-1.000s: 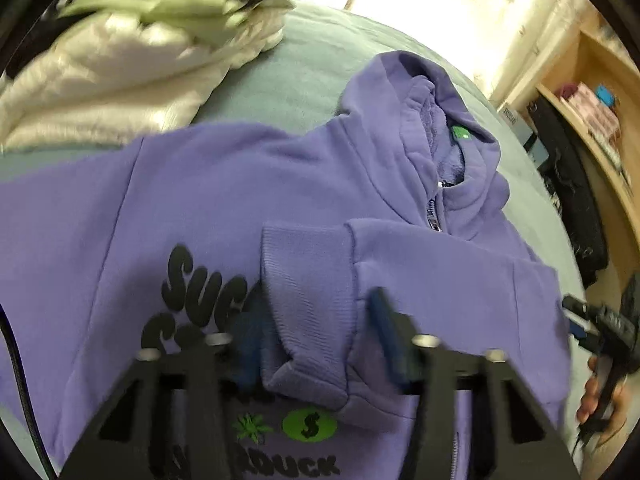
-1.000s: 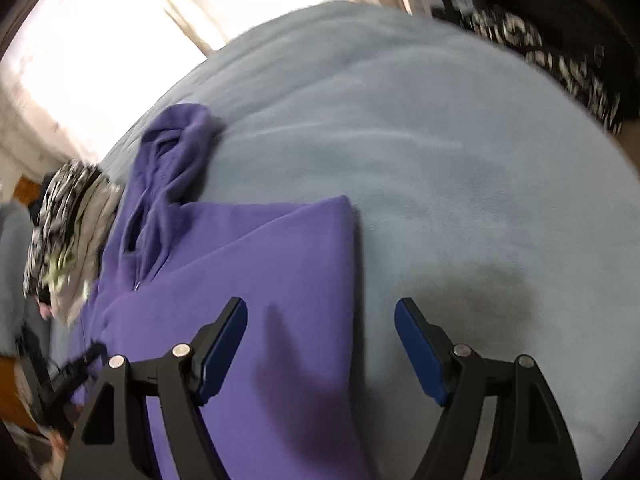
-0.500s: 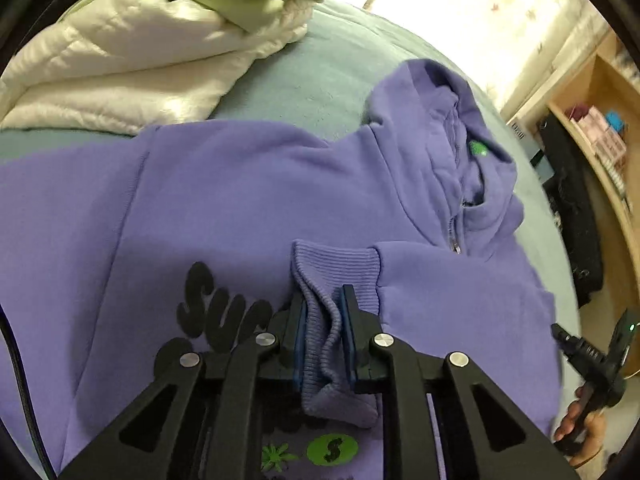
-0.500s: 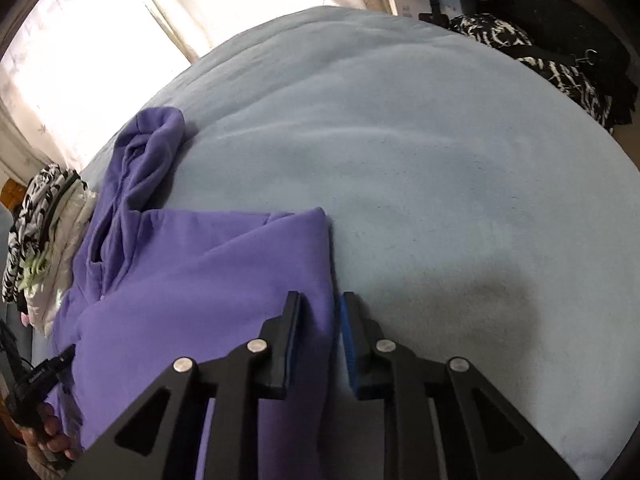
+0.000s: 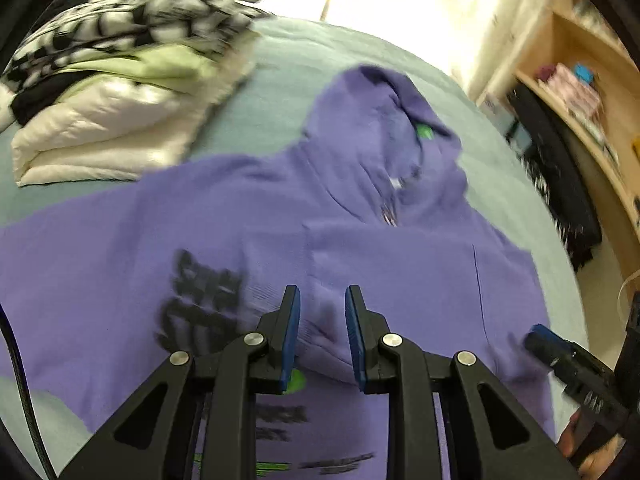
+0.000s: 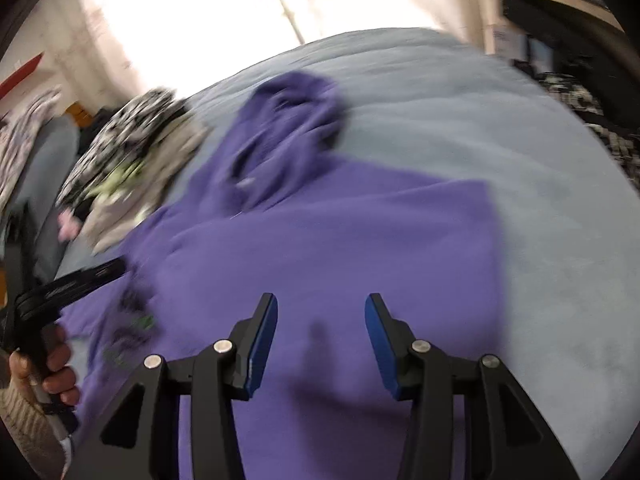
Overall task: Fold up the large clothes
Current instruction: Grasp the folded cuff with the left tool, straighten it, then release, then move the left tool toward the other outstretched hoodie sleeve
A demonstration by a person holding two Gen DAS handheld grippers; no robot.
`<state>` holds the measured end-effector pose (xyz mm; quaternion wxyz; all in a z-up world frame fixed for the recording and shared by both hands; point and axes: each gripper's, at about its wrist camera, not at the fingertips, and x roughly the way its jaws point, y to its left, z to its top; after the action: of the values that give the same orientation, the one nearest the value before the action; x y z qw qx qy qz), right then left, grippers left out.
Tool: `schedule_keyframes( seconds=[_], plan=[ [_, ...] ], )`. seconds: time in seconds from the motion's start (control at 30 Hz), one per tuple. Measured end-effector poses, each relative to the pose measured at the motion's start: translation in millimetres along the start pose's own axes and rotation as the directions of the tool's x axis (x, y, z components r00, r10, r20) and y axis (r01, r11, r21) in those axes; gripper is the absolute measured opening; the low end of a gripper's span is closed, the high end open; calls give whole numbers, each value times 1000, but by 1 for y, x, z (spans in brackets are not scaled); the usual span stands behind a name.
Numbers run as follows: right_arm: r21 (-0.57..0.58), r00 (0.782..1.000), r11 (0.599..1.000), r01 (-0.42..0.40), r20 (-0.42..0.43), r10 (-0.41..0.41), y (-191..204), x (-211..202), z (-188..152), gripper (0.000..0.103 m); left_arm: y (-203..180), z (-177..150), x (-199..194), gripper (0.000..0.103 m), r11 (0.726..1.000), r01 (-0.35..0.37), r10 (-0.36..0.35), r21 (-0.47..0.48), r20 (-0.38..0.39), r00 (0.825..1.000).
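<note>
Hoodie (image 5: 360, 240) sleeve cuff (image 5: 320, 320) lies between parted left gripper (image 5: 322, 320) fingers; right gripper (image 6: 320, 328), also parted, should be aligned squarely.

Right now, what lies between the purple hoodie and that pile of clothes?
Only bare blue bedcover separates the hoodie from the pile, seen in the left wrist view.

Both wrist views overlook the hoodie (image 5: 360, 240) closely.

Home bedroom, bed (image 6: 500, 128), stacked clothes (image 5: 120, 80), wooden shelves (image 5: 592, 92)
</note>
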<state>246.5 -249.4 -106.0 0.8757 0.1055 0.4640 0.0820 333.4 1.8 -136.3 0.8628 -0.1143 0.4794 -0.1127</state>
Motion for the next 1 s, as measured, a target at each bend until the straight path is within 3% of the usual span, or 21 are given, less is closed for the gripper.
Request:
schedule_keyframes(
  seconds=[0.1,0.2,0.3,0.4,0.53,0.67,0.87,1.0],
  plan=[
    [-18,998,1000,-15,-68,13,19,22,-13,46,-21,-13,27,21,998,-37,40,49,-60,997],
    [-60,994,996,64,-90,-70,21,31,-24,46,-28,-22,42,21,993,-81,87,83,-69,994],
    [-67,986,986,150,-65,-155,-4,19,-29,46,-28,-24,41,21,991,-78,84,106,-60,995],
    [5,974,975,220,-45,-220,-47,-2,-31,46,-27,-24,40,21,991,-62,71,116,-68,995],
    [100,987,982,160,-35,-158,-79,-21,-38,43,-27,-24,41,21,991,-69,77,116,-67,995],
    [94,978,973,210,-40,-207,-73,-22,-40,45,-30,-24,40,21,989,-91,99,119,-63,993],
    [-11,936,938,346,-66,-346,-52,-11,-42,46,-36,-32,26,22,987,-94,103,133,-60,993],
    [29,941,942,335,-71,-332,-49,-22,-45,46,-38,-36,11,26,983,-103,111,149,-51,992]
  ],
)
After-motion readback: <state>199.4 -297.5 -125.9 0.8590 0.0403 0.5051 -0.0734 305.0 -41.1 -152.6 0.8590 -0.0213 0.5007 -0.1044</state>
